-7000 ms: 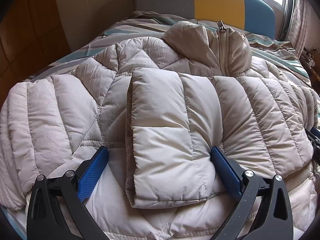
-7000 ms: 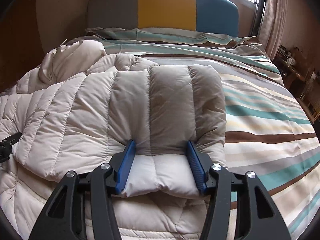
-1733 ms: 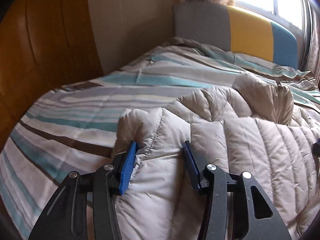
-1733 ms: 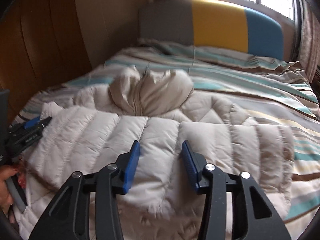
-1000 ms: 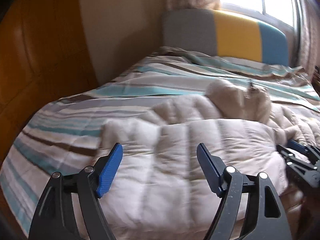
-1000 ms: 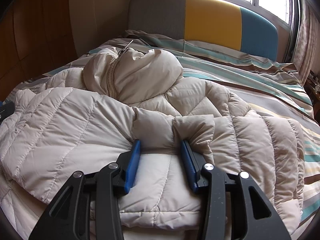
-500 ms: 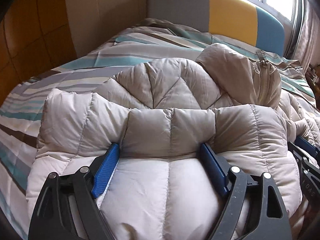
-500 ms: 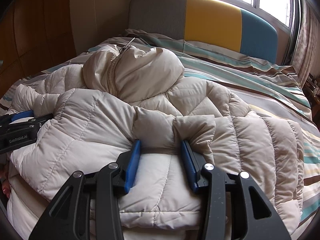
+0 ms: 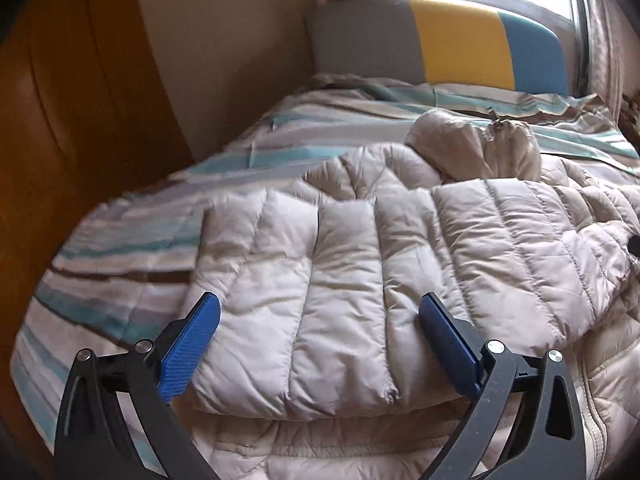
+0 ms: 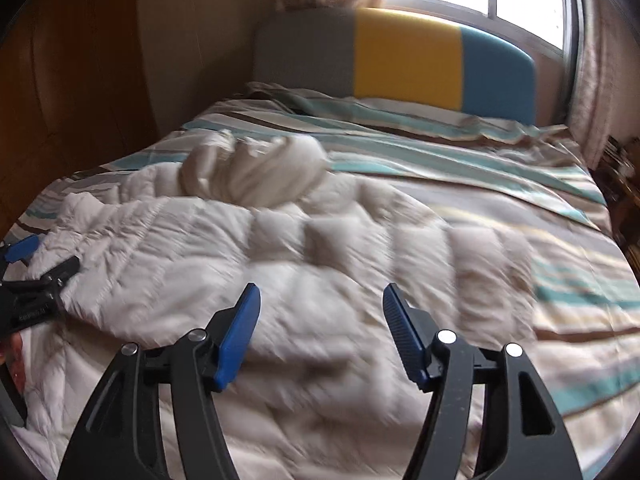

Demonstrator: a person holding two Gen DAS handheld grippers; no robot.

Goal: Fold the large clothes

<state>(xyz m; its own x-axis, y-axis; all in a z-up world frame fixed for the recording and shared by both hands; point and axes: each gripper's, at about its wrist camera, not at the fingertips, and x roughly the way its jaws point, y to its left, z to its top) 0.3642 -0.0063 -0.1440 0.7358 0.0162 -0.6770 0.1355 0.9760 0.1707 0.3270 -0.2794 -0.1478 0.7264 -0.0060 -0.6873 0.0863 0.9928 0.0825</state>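
Observation:
A beige quilted puffer jacket (image 9: pixel 360 264) lies across the striped bed, its hood (image 9: pixel 480 148) bunched toward the headboard. One quilted panel is folded over the body and lies flat. My left gripper (image 9: pixel 320 304) hovers just above that panel's near edge. Its jaws are opening wide, the fabric lies loose between them and the blue pads do not press on it. In the right wrist view the jacket (image 10: pixel 320 264) is blurred and the hood (image 10: pixel 248 168) sits at the left. My right gripper (image 10: pixel 320 296) is above the jacket, its jaws opening with nothing pinched. The left gripper (image 10: pixel 36 280) shows at that view's left edge.
The striped duvet (image 10: pixel 520 208) covers the bed up to a grey, yellow and blue headboard (image 10: pixel 400 52). A wooden wardrobe (image 9: pixel 60 120) stands close on the left. A window with a curtain (image 10: pixel 592 60) is at the back right. A hand (image 10: pixel 12 354) shows low at the left.
Both grippers have let go of the jacket fold, widened their jaws and drawn back. The folded panel now lies flat on the jacket body.

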